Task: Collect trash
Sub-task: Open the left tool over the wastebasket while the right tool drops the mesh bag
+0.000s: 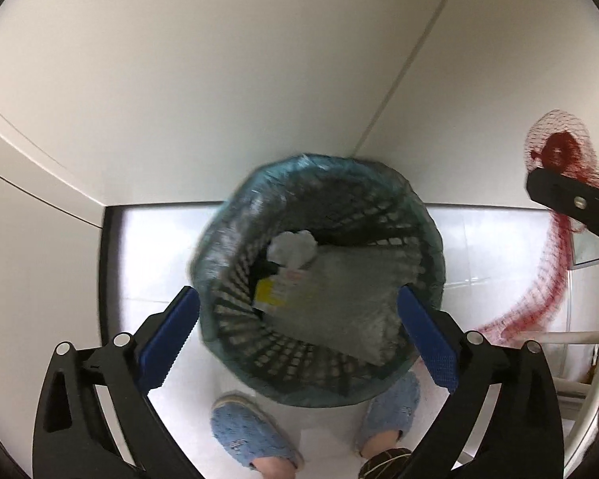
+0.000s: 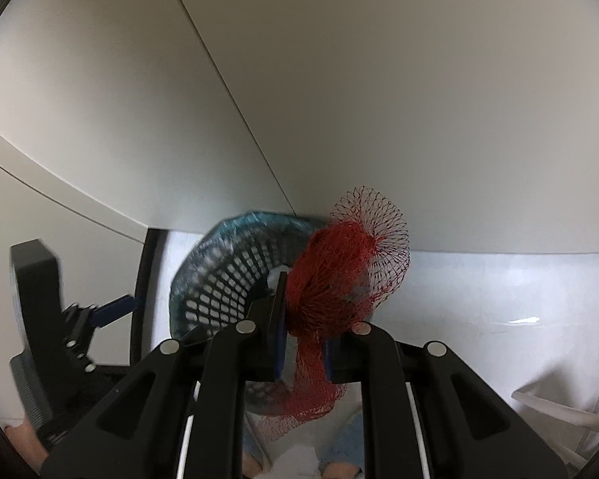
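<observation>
No readable text anywhere. Yellow-white package point(image 1: 277, 291) in the bin point(image 1: 227, 215) has print on it, too blurred to read.

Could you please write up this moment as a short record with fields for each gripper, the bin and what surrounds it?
left gripper: open, empty, fingers either side of the bin's near rim in its own view
right gripper: shut on the red mesh net bag, which hangs below the fingers
trash bin: black lattice basket with a teal liner
bin contents: crumpled white paper, a yellow-labelled packet, a clear plastic bag
surroundings: white cabinet behind; blue slippers below
</observation>
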### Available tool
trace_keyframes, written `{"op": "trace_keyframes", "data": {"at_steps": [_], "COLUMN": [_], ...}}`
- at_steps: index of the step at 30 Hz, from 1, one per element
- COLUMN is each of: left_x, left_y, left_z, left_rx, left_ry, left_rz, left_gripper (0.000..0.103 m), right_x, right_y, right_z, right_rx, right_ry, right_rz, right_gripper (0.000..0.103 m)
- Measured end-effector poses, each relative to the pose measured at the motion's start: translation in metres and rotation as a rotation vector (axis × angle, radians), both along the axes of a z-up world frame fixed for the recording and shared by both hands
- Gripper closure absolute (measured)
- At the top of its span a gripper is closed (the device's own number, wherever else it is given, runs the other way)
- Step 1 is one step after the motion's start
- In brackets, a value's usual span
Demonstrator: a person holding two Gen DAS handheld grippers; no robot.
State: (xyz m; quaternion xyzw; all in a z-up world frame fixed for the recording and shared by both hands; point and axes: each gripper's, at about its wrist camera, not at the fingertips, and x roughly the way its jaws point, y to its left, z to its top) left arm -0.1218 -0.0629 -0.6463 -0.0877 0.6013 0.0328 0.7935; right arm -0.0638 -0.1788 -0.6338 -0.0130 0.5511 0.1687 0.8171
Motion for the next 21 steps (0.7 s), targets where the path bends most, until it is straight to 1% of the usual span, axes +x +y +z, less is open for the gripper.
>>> {"op": "trace_keyframes", "data": {"at_steps": [1, 2, 8, 12, 18, 21], "left_x": [-0.001, -0.002, -0.008, -0.01, -0.012, -0.013], "left_y": [0.005, 0.01, 0.042, 0.058, 0.075, 0.08], "left_z": [0.003, 0.005, 0.015, 0.008, -0.005, -0.011], "left_rx": [0.007, 0.016, 0.037, 0.037, 0.034, 0.034], "left_ry": [-0.001, 0.001, 0.008, 0.031, 0.041, 0.048], "left_rz": [0.005, 0.011, 0.047, 0.06, 0.069, 0.076], "left_gripper": [0.006, 0.006, 0.006, 0.006, 0.006, 0.006], "right_x": [0.001, 0.003, 0.01, 0.012, 0.011, 0.008], "right_y": [0.004, 0.007, 0.035, 0.046, 0.055, 0.06], "right_z": [-0.001, -0.003, -0.025, -0.046, -0.069, -0.078], "right_rx": [-0.002, -0.001, -0.009, -0.033, -0.051, -0.073], "right_ry": [-0.026, -0.031, -0.017, -0.031, -0.011, 0.004], "right_rz": [0.0, -0.001, -0.025, -0.045, -0.045, -0.027], "right_gripper": [0.09, 0.09, 0.09, 0.09, 0.088, 0.086]}}
